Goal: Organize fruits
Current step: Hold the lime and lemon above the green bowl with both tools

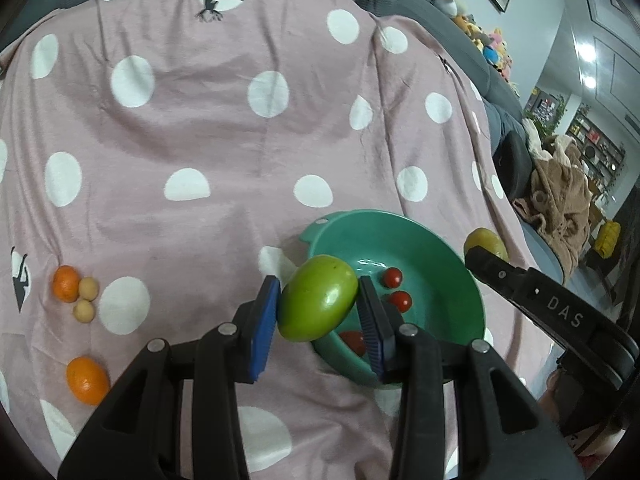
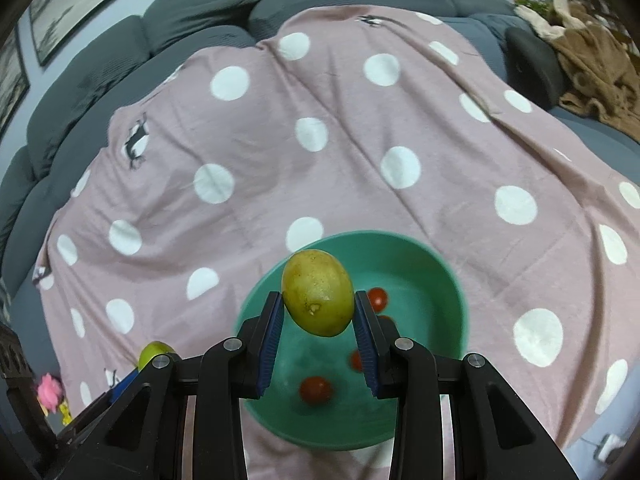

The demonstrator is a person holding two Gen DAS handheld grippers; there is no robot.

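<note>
My left gripper (image 1: pixel 320 312) is shut on a green mango (image 1: pixel 318 304), held at the near left rim of a teal bowl (image 1: pixel 460 280). Several cherry tomatoes (image 1: pixel 392 277) lie inside the bowl. My right gripper (image 2: pixel 316 312) is shut on a yellow-green mango (image 2: pixel 318 292) above the same teal bowl (image 2: pixel 440 272), over more cherry tomatoes (image 2: pixel 316 390). In the left wrist view the right gripper's black arm (image 1: pixel 552 304) comes in from the right with the yellow mango (image 1: pixel 486 242) at its tip. The green mango (image 2: pixel 154 352) peeks out at the lower left of the right wrist view.
A pink polka-dot blanket (image 1: pixel 224 132) covers a grey sofa (image 2: pixel 208 0). On its left lie two oranges (image 1: pixel 66 283) (image 1: pixel 87 380) and two small pale round fruits (image 1: pixel 86 300). A brown blanket (image 1: pixel 560 196) and stuffed toys (image 1: pixel 492 46) sit at the right.
</note>
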